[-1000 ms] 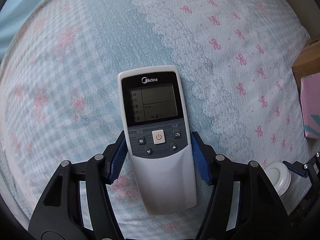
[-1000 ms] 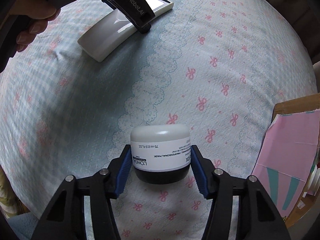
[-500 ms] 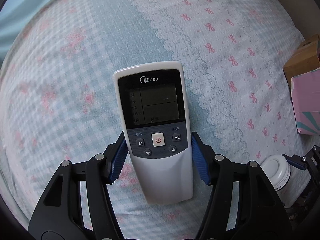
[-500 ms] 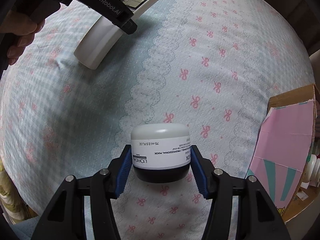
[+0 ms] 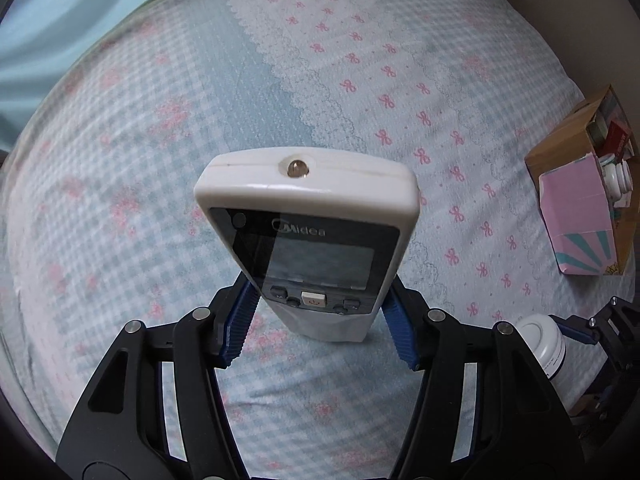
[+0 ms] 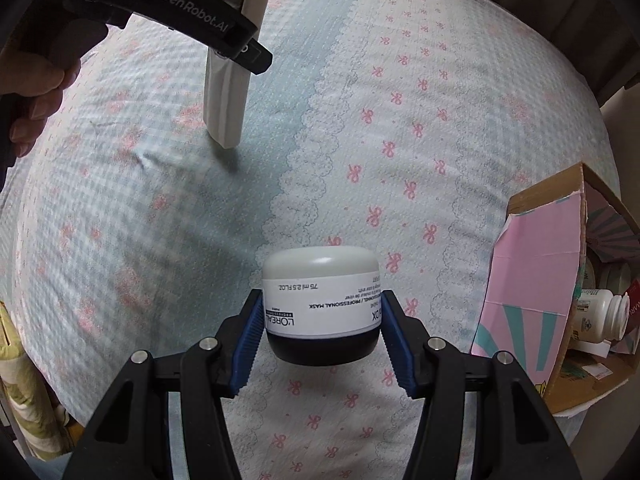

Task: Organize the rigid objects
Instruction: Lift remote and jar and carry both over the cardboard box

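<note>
My left gripper (image 5: 320,318) has its blue pads against both sides of a white Midea remote (image 5: 308,220), and its jaws are closing on it. The remote hangs tilted on end above the bed, its top end toward the camera. In the right wrist view the same remote (image 6: 226,96) hangs nearly upright at the upper left, clear of the cover. My right gripper (image 6: 320,344) is shut on a white-lidded L'Oreal jar (image 6: 320,304) with a dark base, held above the bedspread. The jar (image 5: 540,344) also shows at the left wrist view's lower right.
A light blue bedspread (image 5: 360,80) with pink bows and lace print fills both views. An open cardboard box with a pink flap (image 6: 532,280) sits at the right edge, with a white bottle (image 6: 600,312) and other items inside. A person's hand (image 6: 36,92) grips the left handle.
Both grippers have risen from the bed with their objects. The remote has swung from lying flat to hanging on end. The box has come further into view.
</note>
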Available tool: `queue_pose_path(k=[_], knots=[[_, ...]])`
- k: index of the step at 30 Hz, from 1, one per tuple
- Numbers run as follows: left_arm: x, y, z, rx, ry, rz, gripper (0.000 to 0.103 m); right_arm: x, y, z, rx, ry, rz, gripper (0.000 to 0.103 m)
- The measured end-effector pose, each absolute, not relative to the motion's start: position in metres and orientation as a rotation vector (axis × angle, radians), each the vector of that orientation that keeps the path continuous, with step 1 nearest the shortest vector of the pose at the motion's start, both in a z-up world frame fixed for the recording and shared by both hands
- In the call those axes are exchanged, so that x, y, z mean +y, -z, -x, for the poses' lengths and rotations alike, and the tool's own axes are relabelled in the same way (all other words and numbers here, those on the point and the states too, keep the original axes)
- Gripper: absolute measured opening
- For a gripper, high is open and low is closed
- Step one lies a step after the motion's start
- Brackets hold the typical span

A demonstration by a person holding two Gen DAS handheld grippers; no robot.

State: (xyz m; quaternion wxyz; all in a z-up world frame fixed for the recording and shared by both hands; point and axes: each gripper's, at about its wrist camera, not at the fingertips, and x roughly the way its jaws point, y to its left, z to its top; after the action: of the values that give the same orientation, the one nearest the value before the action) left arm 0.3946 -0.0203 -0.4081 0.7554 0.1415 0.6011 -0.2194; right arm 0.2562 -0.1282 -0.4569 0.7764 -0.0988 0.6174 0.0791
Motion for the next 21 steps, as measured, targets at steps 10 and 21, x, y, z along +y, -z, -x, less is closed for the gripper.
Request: queue_pose_path(k=[10,21], knots=[[-0.030,0.364,-0.374,1.251,0.492,-0.279,0.055,-0.139,0.426,-0.236,1.281,-0.165,0.151,0.052],[-0.073,0.277,-0.343,1.161,0.514,-0.256,0.055,-0.190,0.351,-0.210,1.182,-0.155,0.023,0.052]])
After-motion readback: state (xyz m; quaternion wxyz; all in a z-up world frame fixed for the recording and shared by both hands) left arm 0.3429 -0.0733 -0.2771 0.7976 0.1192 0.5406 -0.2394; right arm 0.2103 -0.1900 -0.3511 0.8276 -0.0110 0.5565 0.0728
